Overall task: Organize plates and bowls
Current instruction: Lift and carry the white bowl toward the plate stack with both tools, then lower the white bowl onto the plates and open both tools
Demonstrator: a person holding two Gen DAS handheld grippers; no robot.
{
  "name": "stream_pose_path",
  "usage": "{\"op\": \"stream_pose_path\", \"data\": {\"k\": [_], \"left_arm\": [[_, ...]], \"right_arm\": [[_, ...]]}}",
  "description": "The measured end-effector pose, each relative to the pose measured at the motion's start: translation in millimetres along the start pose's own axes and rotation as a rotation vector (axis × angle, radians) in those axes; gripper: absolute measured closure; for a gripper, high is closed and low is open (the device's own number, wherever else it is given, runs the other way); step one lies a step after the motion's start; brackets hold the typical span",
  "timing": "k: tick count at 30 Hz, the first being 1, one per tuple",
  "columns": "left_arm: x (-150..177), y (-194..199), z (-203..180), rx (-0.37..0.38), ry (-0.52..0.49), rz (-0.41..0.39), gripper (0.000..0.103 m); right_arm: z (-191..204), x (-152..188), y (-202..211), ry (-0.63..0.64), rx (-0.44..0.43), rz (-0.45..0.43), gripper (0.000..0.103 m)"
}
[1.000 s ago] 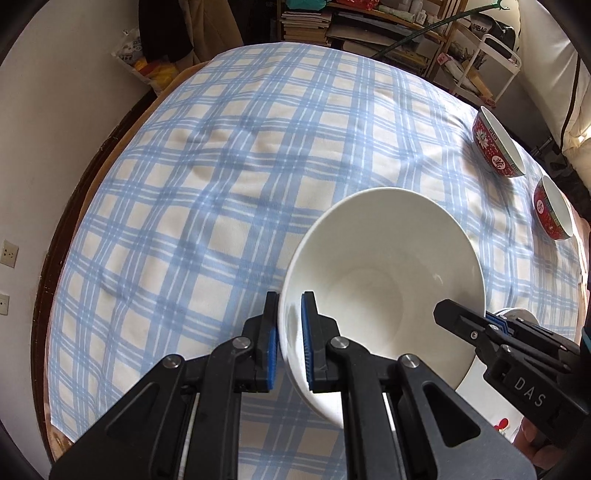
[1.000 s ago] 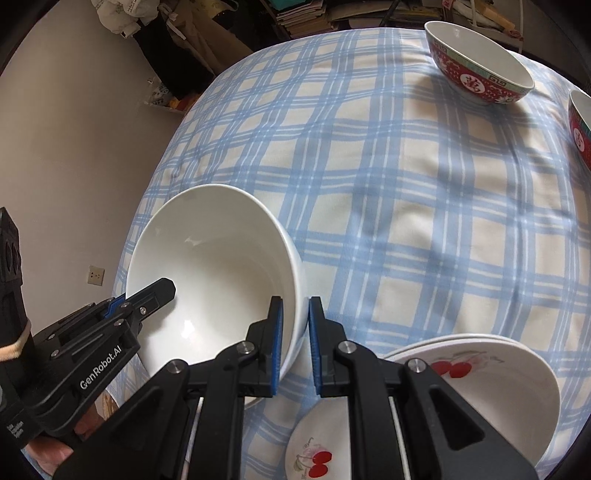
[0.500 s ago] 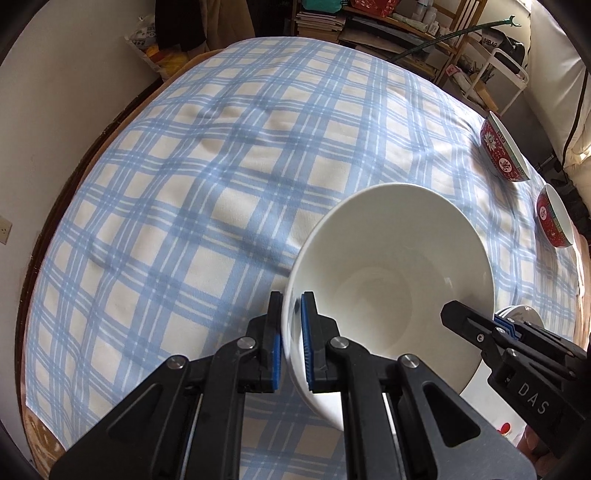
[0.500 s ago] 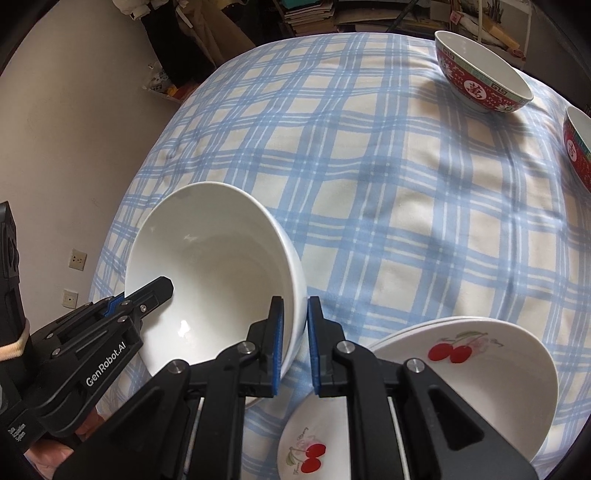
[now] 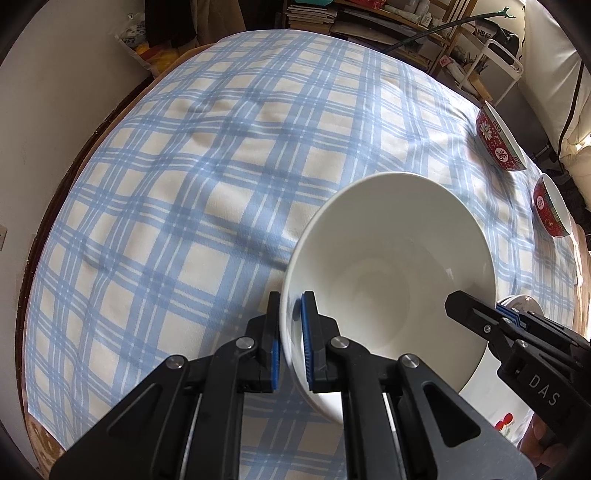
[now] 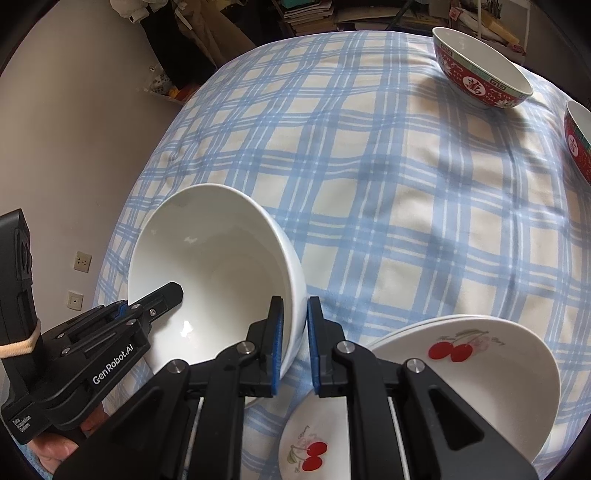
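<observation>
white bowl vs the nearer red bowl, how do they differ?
The white bowl is plain; the red bowl bears patterns and a character. The white bowl is tilted, clamped at opposite rims by the left gripper and right gripper; the red bowl sits upright, untouched. Both look empty.

Home dining room: checked tablecloth [image 5: 207,192], cluttered bookshelves [image 5: 354,18].

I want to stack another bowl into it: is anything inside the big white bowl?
The white bowl looks empty: bare glazed inside, only highlights. One finger of the left gripper and one of the right gripper reach over its rim. The fingers cover small patches of the wall.
</observation>
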State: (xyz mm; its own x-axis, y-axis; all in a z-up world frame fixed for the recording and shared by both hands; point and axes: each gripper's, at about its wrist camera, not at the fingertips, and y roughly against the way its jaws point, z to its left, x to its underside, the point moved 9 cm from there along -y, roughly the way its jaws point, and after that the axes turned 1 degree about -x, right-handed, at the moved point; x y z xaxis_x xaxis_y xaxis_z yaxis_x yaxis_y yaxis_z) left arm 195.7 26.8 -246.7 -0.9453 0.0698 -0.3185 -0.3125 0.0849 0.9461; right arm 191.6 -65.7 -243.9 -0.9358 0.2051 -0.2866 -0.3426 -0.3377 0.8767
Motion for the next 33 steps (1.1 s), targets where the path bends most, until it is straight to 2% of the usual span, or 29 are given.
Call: {"op": "stream_pose_path", "data": {"k": [16, 22, 25, 29, 32, 33], "left_arm": [[0.9, 3.7, 0.1, -0.042, -0.052, 0.004, 0.091], [-7.4, 21.7, 2.0, -0.118, -0.100, -0.030, 0.084], [-16.7, 34.0, 1.3, -0.117, -0.100, -0.057, 0.076], [-34.4, 51.7, -5.3, -0.119, -0.107, -0.110, 0.050], [-49.0, 62.7, -24.4, -0.092, -0.162, -0.148, 0.046], [-53.6, 65.5, -32.2, -0.078, -0.180, -0.157, 0.042]], "right_arm": [[-2.6, -6.4, 25.4, 0.019, -0.003, -0.075, 0.090], [-3.5, -16.8, 43.3, 0.036, -0.004, -0.139, 0.089], [-11.3, -23.3, 52.1, 0.031, 0.014, -0.149, 0.089], [-25.9, -35.3, 70.2, 0.002, 0.009, -0.178, 0.089], [-43.6, -47.6, 85.1, -0.005, 0.059, -0.210, 0.087], [-52.0, -51.9, 90.6, -0.015, 0.076, -0.220, 0.083]]}}
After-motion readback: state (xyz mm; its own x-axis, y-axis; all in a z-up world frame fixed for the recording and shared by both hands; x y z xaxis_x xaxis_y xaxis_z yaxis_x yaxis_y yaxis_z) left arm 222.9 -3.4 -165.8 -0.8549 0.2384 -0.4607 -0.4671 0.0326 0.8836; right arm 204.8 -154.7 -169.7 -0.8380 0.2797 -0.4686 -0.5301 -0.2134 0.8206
